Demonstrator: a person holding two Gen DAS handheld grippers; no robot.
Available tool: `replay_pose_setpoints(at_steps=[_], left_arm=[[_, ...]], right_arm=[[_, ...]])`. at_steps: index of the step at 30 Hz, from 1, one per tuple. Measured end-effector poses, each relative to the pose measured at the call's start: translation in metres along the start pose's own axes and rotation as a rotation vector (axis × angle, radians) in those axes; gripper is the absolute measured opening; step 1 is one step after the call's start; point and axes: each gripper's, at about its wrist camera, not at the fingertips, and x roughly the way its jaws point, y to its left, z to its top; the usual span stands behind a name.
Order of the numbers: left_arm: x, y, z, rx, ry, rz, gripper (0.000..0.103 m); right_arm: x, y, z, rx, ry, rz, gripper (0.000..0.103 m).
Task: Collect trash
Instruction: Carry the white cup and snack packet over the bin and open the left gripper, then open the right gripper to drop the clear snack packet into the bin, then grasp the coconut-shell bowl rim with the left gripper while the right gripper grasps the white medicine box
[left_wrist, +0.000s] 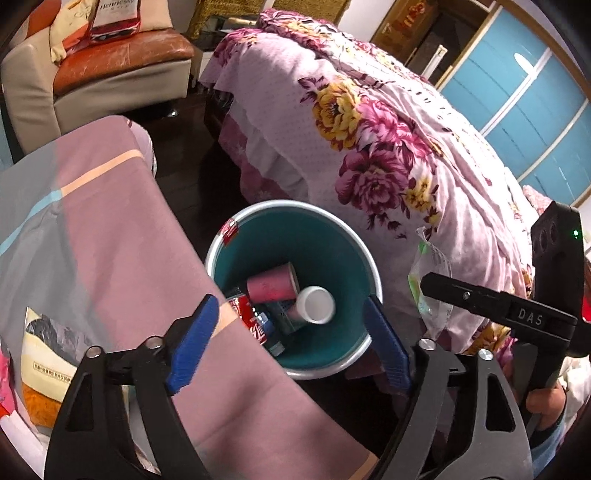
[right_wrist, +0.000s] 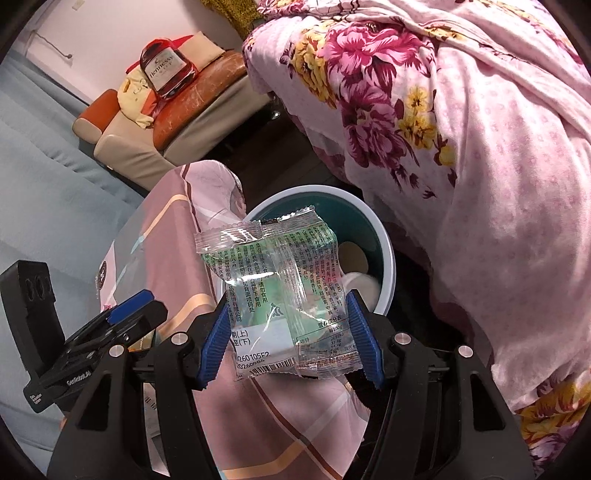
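Above the teal bin (left_wrist: 295, 236), left tongs (left_wrist: 291, 347) gaping empty over cups, right tongs (right_wrist: 286, 332) clamping snack wrapper (right_wrist: 280, 291)

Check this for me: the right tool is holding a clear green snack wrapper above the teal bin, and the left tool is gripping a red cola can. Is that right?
Not quite. The left tool is open and empty; the red cola can already lies inside the teal bin, as the left wrist view shows. The right tool does hold the snack wrapper above it.

I see a clear green-printed wrapper (right_wrist: 284, 291) upright at six o'clock of the teal bin (right_wrist: 388, 254) holding cups and a can.
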Motion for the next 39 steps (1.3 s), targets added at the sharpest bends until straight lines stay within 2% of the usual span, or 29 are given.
replay_pose_setpoints(at_steps=[6, 16, 19, 21, 25, 30, 39], left_arm=[[-0.005, 0.001, -0.008, 0.017, -0.002, 0.020, 0.090], [-0.010, 0.019, -0.018, -0.006, 0.012, 0.023, 0.091], [-0.015, 0.024, -0.021, -0.015, 0.009, 0.019, 0.091], [-0.019, 0.027, -0.022, -0.019, 0.005, 0.016, 0.091], [-0.028, 0.034, -0.028, -0.025, -0.004, 0.016, 0.091], [-0.042, 0.044, -0.039, -0.037, -0.012, 0.016, 0.091], [-0.085, 0.066, -0.068, -0.051, -0.057, 0.060, 0.091]], right_arm=[[0.008, 0.006, 0.001, -0.014, 0.008, -0.031, 0.058], [0.022, 0.027, -0.001, -0.053, 0.028, -0.064, 0.059], [0.025, 0.034, -0.002, -0.065, 0.031, -0.073, 0.063], [0.026, 0.038, -0.003, -0.065, 0.035, -0.074, 0.071], [0.027, 0.045, -0.005, -0.054, 0.045, -0.080, 0.076], [0.026, 0.056, -0.014, -0.059, 0.062, -0.091, 0.077], [0.021, 0.094, -0.042, -0.136, 0.086, -0.092, 0.079]])
